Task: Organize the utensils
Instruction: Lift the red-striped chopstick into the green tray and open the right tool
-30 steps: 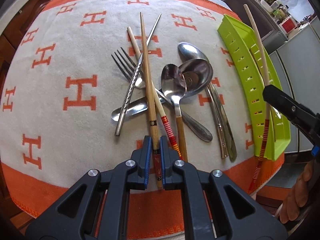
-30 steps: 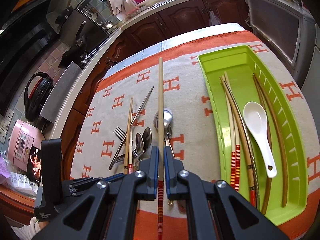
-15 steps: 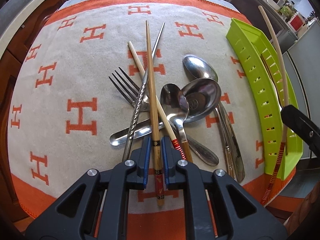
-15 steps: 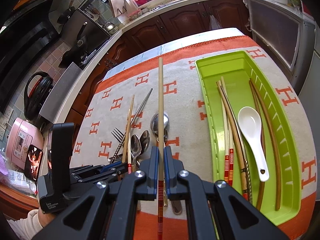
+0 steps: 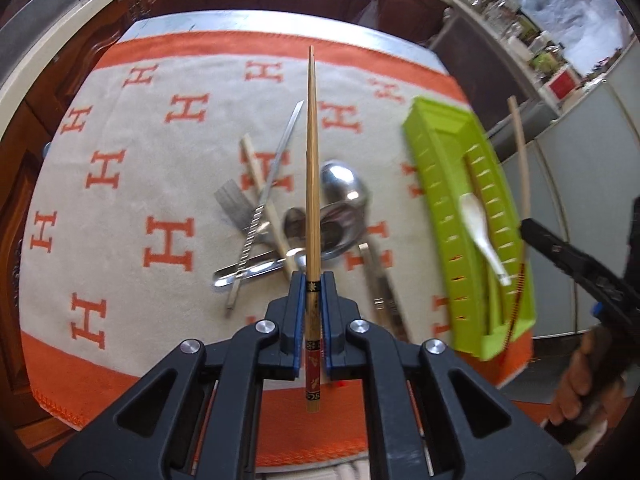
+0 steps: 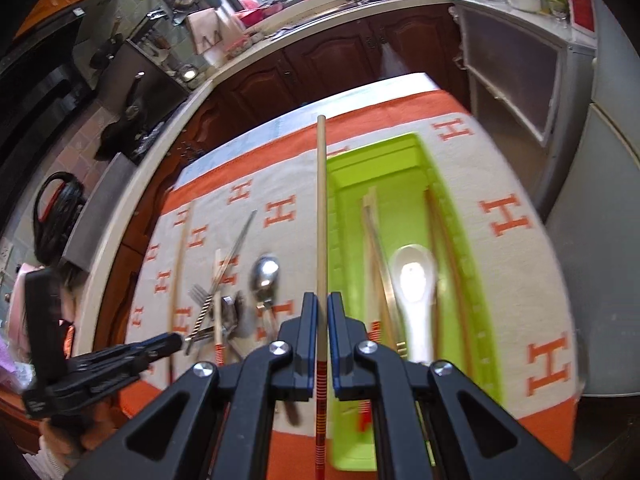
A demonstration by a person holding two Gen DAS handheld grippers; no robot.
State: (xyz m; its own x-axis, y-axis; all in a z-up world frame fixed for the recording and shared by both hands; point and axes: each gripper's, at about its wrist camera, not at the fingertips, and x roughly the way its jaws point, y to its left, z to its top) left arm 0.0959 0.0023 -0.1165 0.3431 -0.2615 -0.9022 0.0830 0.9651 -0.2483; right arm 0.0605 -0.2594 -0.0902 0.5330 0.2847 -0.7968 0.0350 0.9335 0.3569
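Left claw (image 5: 313, 300) pinched a decorated chopstick (image 5: 312, 184); right claw (image 6: 322, 320) pinched a striped chopstick (image 6: 321, 216). You did best lowering each lengthwise into the green tray (image 6: 412, 148).

Orange "H" letters repeat all over cloth (image 5: 120, 184); no other text legible

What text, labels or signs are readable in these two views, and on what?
"H": large orange letter repeated all over the cream cloth on the table, clear in both views.
Small white print on the body of the left gripper, seen from the right wrist: too small and blurred to read.
Gold marks on the red-and-black end of the chopstick in the left gripper: ornament, no letters.
Red box on the far counter: unreadable.
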